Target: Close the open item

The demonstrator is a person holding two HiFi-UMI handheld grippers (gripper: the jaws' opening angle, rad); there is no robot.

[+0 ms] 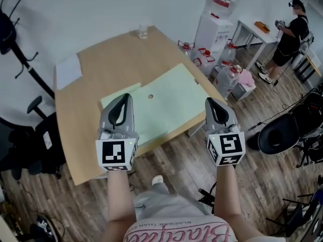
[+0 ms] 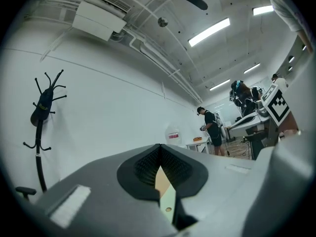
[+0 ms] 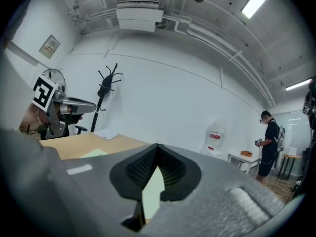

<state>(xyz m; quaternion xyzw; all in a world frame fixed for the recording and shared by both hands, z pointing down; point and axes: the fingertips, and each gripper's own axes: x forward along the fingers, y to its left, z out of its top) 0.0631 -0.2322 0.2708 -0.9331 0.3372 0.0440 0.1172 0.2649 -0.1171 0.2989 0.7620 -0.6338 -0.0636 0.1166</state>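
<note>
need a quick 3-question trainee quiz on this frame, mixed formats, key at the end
1. Multiple choice: what lies spread flat in the middle of the table?
A. a laptop
B. a light green folder
C. a metal tray
2. True or false: both grippers are clamped on the folder.
3. Fill in: the clear glass stands at the table's ___ edge (near or far from the person).

Key
1. B
2. False. The left gripper and the right gripper each have their jaws together on nothing.
3. far
</note>
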